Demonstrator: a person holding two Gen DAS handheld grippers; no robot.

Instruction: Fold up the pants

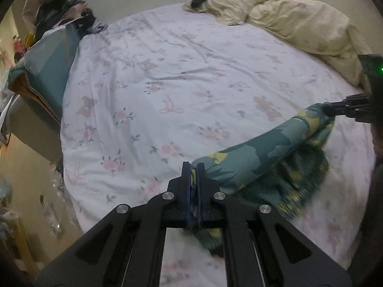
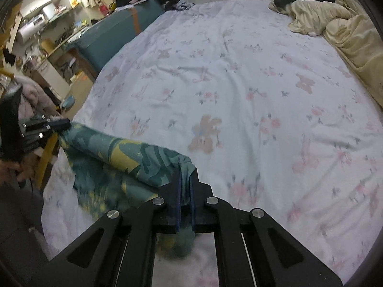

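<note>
Because each clamps one end, the left gripper (image 1: 194, 167) and right gripper (image 2: 185, 171) hold the teal-and-yellow patterned fabric pants (image 1: 263, 153) stretched between them, hanging over the floral bedsheet (image 1: 167, 83) ahead, likely to spread them flat.

No text, label, brand, number or sign can be read in either view. The sheet (image 1: 191, 76) ahead of the fingers carries only a printed pattern of flowers, bows and bears, without lettering. The pants (image 2: 134, 160) carry a teal and yellow print, also without writing. On the shelves (image 2: 47, 24) far off to the left of the right fingers stand boxes and packets, too small and blurred for any print on them to be made out.
</note>
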